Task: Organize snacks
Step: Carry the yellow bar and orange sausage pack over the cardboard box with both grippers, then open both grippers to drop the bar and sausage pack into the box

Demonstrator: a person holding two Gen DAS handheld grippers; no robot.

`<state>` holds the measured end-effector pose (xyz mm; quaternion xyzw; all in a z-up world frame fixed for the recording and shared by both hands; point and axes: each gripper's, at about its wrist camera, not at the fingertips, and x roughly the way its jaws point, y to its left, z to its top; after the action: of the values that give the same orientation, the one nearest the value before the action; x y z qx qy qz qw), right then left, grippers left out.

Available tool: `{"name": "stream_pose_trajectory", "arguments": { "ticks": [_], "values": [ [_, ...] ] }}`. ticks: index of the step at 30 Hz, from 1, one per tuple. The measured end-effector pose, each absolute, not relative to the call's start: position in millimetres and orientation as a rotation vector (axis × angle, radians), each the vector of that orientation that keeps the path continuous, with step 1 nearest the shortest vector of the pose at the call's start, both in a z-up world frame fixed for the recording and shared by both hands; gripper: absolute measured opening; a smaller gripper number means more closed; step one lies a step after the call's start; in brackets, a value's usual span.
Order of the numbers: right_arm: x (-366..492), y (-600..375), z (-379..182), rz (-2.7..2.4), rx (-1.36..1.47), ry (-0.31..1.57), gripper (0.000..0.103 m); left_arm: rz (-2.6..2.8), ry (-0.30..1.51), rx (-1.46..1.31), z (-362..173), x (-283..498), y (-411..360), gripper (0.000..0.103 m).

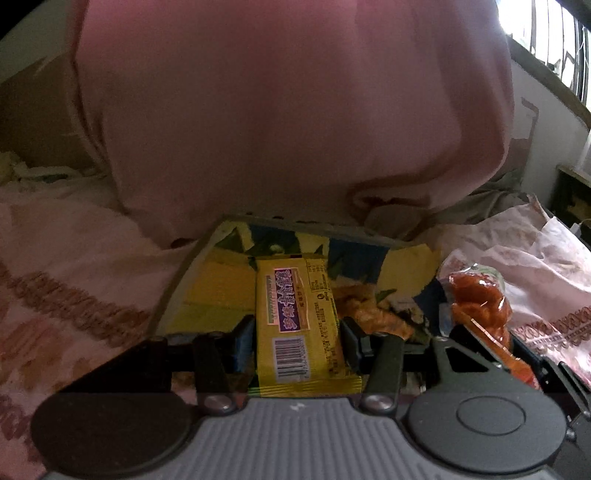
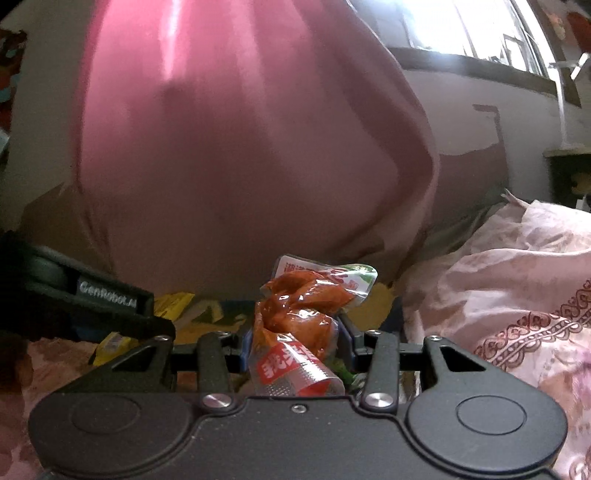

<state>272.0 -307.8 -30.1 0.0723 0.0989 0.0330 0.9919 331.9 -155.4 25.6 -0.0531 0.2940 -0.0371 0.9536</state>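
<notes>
My left gripper (image 1: 298,334) is shut on a yellow snack bar (image 1: 299,321) with a purple label and a barcode, held lengthwise between the pads. Below it lies a flat yellow and blue box or tray (image 1: 218,280) with an orange snack pack (image 1: 373,314) on it. My right gripper (image 2: 295,341) is shut on a clear pouch of red-orange sauced meat (image 2: 299,310), crumpled between the pads. That same pouch (image 1: 480,302) shows at the right of the left wrist view. The left gripper's body (image 2: 92,299) crosses the left side of the right wrist view.
A large pink fabric mass (image 1: 280,118), seemingly a person's clothing, fills the upper half of both views close ahead. Pink patterned bedding (image 2: 517,295) lies on either side. Yellow wrappers (image 2: 173,302) lie beneath the left gripper. A bright window (image 2: 461,26) is at the upper right.
</notes>
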Motion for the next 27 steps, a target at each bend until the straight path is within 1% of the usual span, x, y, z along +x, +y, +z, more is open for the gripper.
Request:
{"name": "stream_pose_trajectory", "arguments": {
  "ticks": [7, 10, 13, 17, 22, 25, 27],
  "values": [
    [314, -325, -43, 0.041, 0.162, 0.214, 0.046, -0.089, 0.620, -0.136, 1, 382, -166, 0.053],
    [329, -327, -53, 0.037, 0.170, 0.251, 0.046, -0.089, 0.623, -0.123, -9, 397, -170, 0.053],
    [337, -327, -58, 0.056, 0.191, 0.276, 0.046, -0.091, 0.624, -0.097, -16, 408, -172, 0.053],
    [343, -320, -60, 0.074, 0.147, 0.276, 0.046, -0.091, 0.630, -0.086, -24, 418, -171, 0.053],
    [355, -314, -69, 0.075, 0.124, 0.323, 0.047, -0.073, 0.651, -0.066, -32, 427, -171, 0.053],
    [360, -313, -73, 0.071, 0.118, 0.345, 0.049, -0.071, 0.657, -0.055, -34, 429, -174, 0.054],
    [362, -316, -76, 0.069, 0.132, 0.358, 0.055, -0.072, 0.663, -0.054, -36, 430, -174, 0.054]
  ]
}}
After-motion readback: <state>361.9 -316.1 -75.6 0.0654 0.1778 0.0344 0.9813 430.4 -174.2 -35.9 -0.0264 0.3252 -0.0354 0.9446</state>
